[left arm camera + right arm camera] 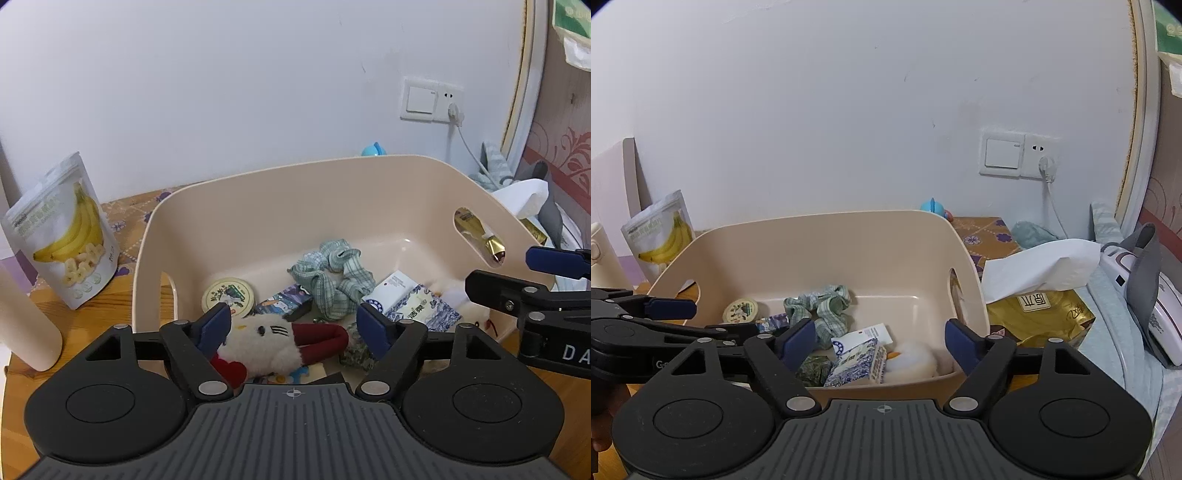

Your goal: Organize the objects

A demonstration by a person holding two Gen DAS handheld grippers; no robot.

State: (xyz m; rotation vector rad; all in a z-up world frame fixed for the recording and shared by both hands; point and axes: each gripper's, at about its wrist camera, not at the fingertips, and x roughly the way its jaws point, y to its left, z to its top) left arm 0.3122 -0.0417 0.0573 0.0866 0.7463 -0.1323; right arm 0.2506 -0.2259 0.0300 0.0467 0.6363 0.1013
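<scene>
White wall, with a switch plate (1017,157) at the right of the frame, is seen behind a wooden table (92,325) on which a beige bin (258,206) has been set as the collecting place. Inside the bin, a plaid scrunchie (332,280), a round tin (228,297), a blue-and-white packet (421,310) and a plush cat (266,341) are gathered loosely, the plush lying nearest the lower rim. A banana pouch (70,236) is left standing outside, at the left of the frame, and a gold bag (1041,314) with white tissue on it lies just beside the bin's right wall; both are judged to be still awaiting sorting. The left hand-held gripper (295,325) is held above the plush with its jaws spread wide and nothing clasped, whether for a grasp or after a release cannot be told. The right hand-held gripper (881,341) is likewise spread wide and empty over the bin's lower right corner, above the packet.
</scene>
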